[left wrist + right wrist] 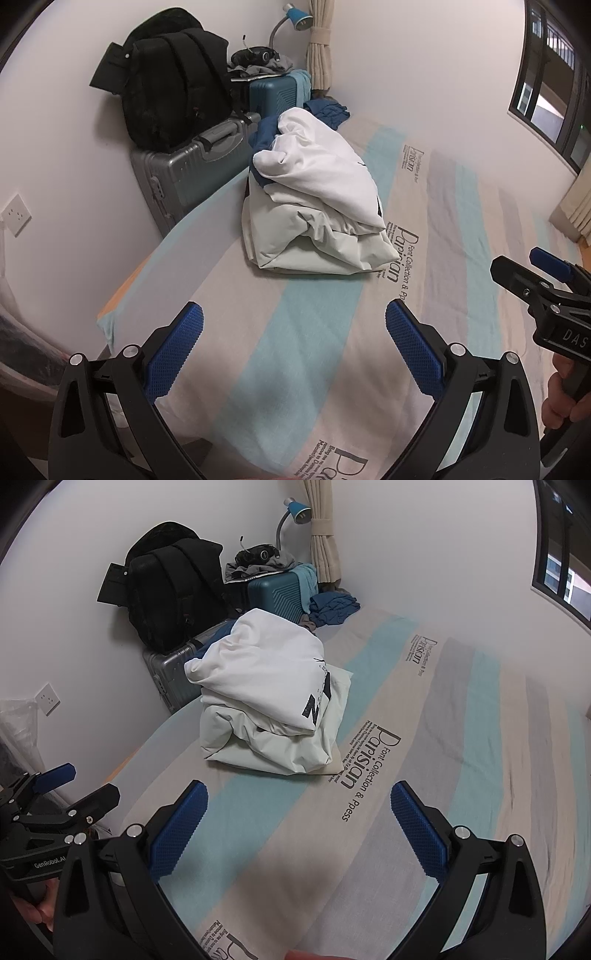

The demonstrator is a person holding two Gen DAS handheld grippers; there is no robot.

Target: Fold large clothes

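Note:
A pile of clothes lies on the striped bed sheet [314, 350]: a white garment with black print [325, 173] on top of a pale greenish-white one [306, 243], with a bit of dark blue cloth [264, 134] behind. The same pile shows in the right wrist view, white garment [266, 672] over the pale one [277, 746]. My left gripper [293, 328] is open and empty, above the sheet in front of the pile. My right gripper [299, 810] is open and empty too, also short of the pile. Each gripper shows at the edge of the other's view.
A grey suitcase [184, 173] with a black backpack [173, 81] stands beside the bed at the left wall. A teal suitcase [275, 92], a blue lamp [295, 16] and crumpled blue cloth [330, 110] are at the far corner. A window [550, 81] is on the right.

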